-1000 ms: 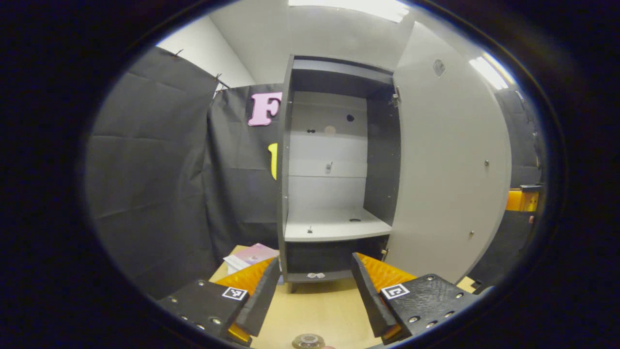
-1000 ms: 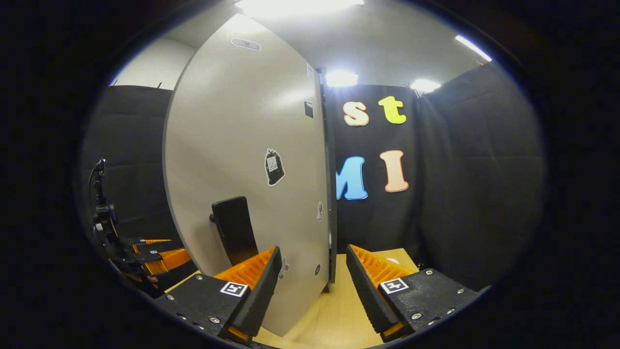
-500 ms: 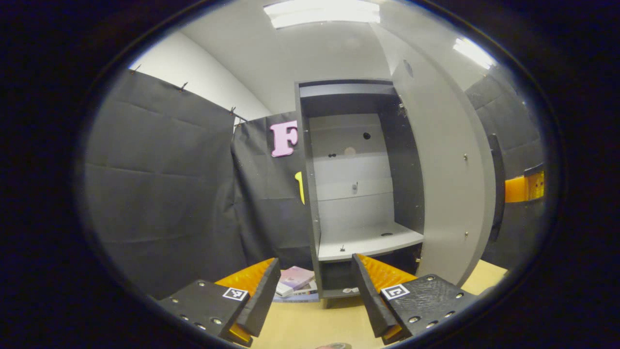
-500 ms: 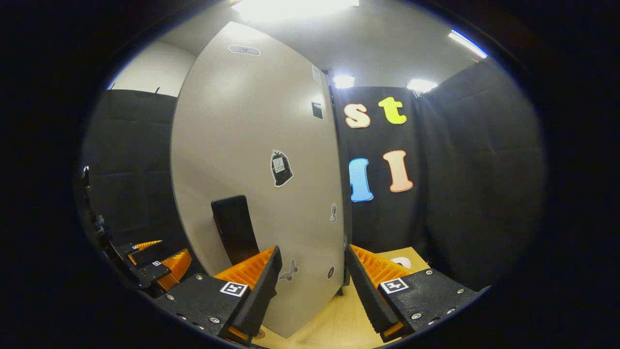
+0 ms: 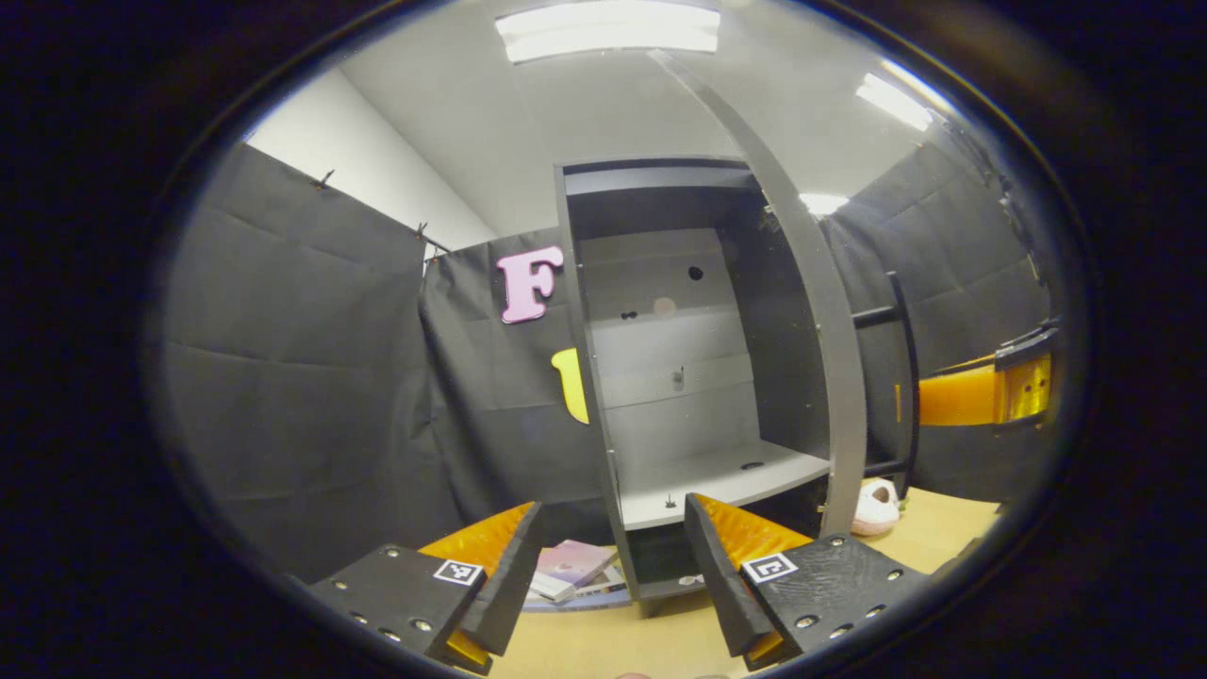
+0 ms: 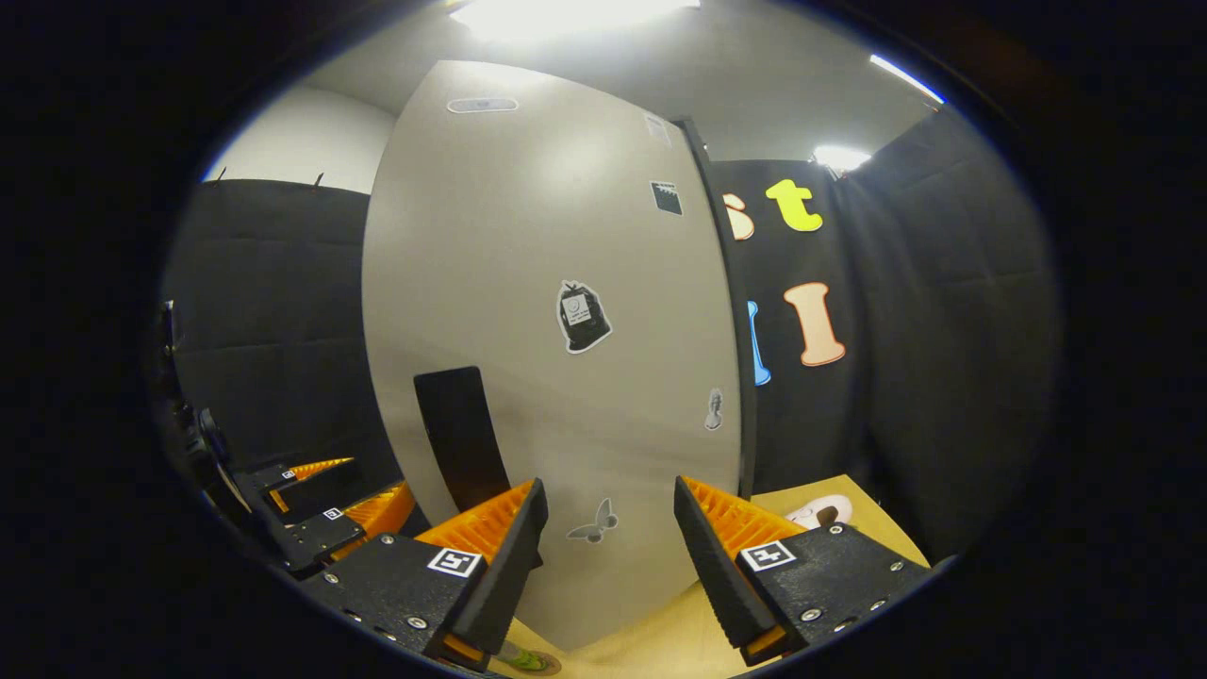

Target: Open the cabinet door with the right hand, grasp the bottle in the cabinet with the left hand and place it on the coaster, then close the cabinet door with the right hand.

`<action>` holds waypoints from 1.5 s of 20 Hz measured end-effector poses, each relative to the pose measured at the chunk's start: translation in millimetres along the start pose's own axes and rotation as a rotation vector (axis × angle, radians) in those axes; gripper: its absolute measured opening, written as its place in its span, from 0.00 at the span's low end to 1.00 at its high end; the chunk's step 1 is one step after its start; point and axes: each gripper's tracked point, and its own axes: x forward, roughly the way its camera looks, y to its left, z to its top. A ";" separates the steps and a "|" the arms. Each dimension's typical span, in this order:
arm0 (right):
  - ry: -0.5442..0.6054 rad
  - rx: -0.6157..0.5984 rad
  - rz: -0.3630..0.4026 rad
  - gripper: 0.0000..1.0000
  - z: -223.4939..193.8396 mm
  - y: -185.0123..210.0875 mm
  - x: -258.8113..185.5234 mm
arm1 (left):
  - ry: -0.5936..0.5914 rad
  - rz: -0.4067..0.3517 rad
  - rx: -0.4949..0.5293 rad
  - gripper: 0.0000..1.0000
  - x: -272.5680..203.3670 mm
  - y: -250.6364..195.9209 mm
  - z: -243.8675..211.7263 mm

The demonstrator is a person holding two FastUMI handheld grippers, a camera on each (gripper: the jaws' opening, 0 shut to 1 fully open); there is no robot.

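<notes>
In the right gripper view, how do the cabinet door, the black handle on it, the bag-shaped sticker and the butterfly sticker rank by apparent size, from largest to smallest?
1. Cabinet door, far the largest.
2. Black handle.
3. Bag-shaped sticker.
4. Butterfly sticker, the smallest; it sits lower on the door and nearer the camera, so its true size against the bag-shaped sticker is unsure.

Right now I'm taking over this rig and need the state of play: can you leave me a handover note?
Left gripper: open, empty, facing the cabinet.
Right gripper: open, empty, before the outer face of the cabinet door, by its handle.
The shelf holds no bottle, so the grasp looks done; placement on the coaster cannot be confirmed.
Left to do: the door stands open; push it shut with the right gripper.
</notes>
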 end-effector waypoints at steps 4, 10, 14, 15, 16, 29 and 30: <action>0.005 -0.003 0.019 0.84 -3.2 4.0 14.4 | 0.010 0.034 -0.012 0.84 9.7 15.2 -4.7; -0.020 0.010 -0.024 0.85 -3.3 -0.8 19.2 | -0.028 0.009 -0.053 0.84 19.5 -3.5 8.7; -0.107 -0.126 -0.062 0.86 11.8 -9.9 20.2 | -0.013 0.017 -0.093 0.84 17.5 -20.1 10.0; -0.126 -0.157 -0.063 0.87 15.3 -16.8 18.8 | -0.016 0.019 -0.099 0.84 19.5 -23.7 12.5; -0.140 -0.171 -0.058 0.88 17.2 -19.2 19.1 | -0.019 0.020 -0.109 0.84 22.3 -27.8 14.1; -0.031 -0.053 -0.040 0.92 -10.7 -33.8 29.3 | -0.017 0.016 -0.070 0.84 44.7 -70.0 17.4; -0.038 -0.067 -0.058 0.92 -8.7 -36.5 27.4 | -0.017 0.018 -0.077 0.84 44.8 -71.9 19.0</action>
